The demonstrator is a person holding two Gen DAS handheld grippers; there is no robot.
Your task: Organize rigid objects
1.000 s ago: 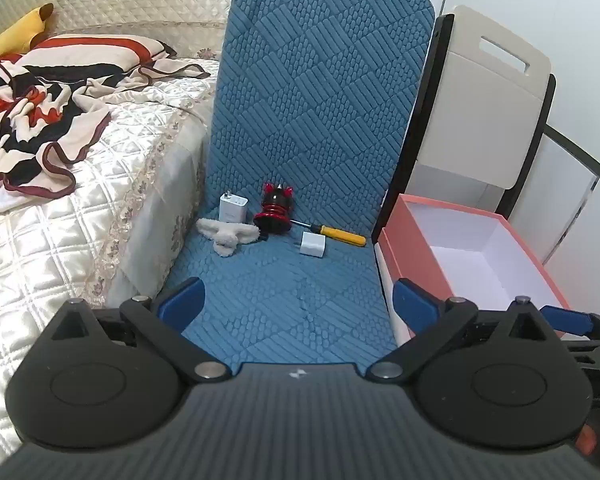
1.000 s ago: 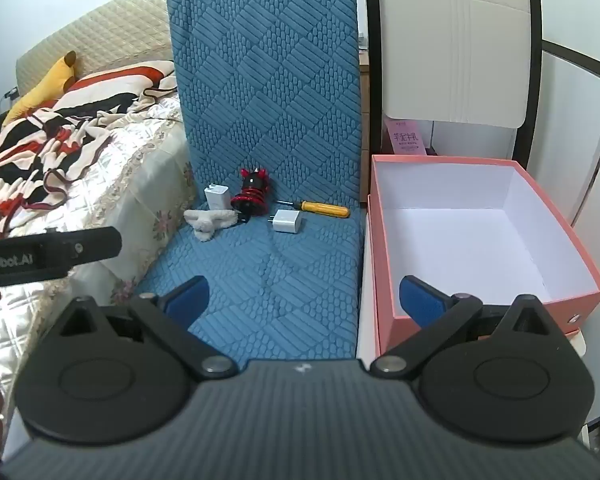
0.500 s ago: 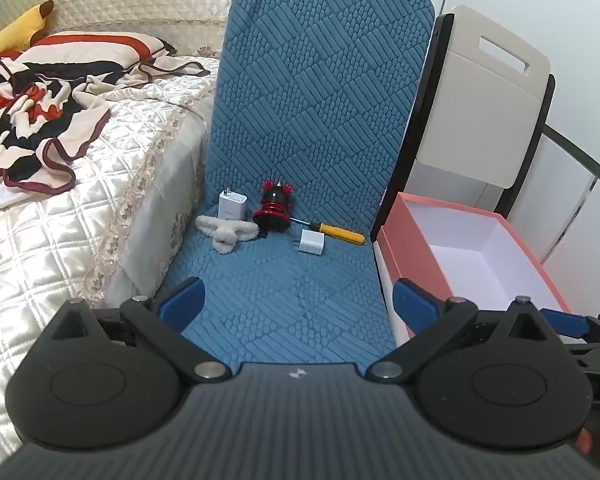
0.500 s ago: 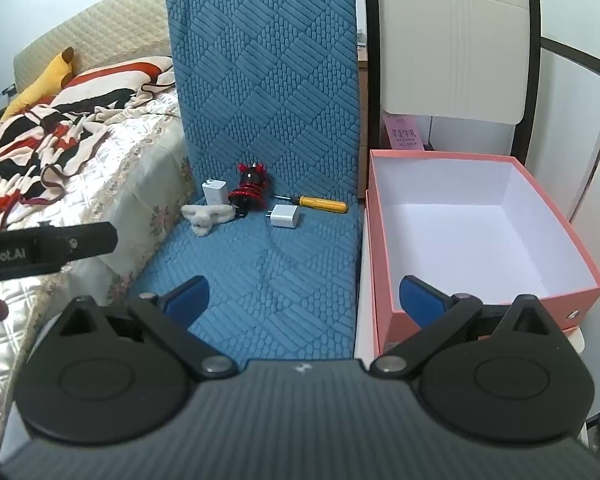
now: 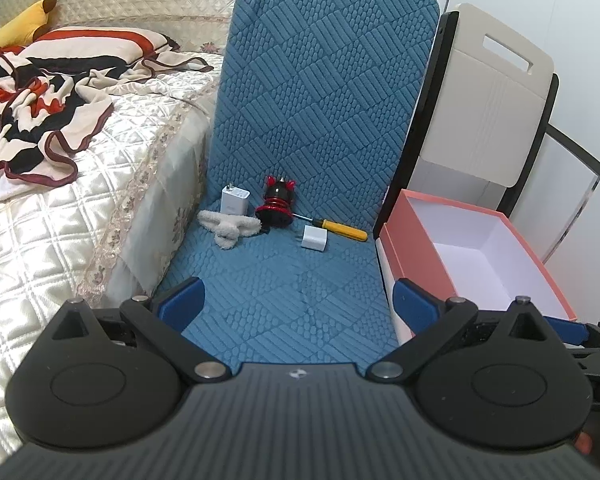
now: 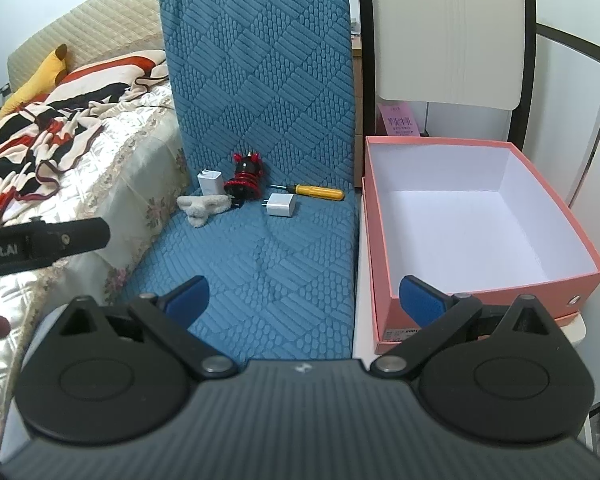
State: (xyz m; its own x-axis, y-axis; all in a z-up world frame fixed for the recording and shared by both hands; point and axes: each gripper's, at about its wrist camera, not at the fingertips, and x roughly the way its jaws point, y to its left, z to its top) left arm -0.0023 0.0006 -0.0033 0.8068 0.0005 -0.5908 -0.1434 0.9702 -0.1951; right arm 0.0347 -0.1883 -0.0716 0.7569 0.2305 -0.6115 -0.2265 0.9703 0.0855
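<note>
Currently, the left gripper (image 5: pixel 296 300) and right gripper (image 6: pixel 304 294) are both hovering wide apart, gripping nothing, facing chargers (image 6: pixel 282 205) and a screwdriver (image 6: pixel 314 191) beside the pink box (image 6: pixel 500 280).

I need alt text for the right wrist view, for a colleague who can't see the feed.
The open right hand-held gripper points at a blue cushion where two white chargers, a red-black toy, a fluffy white item and a yellow screwdriver lie near the backrest. An empty pink box sits to the right, a bed to the left.
</note>
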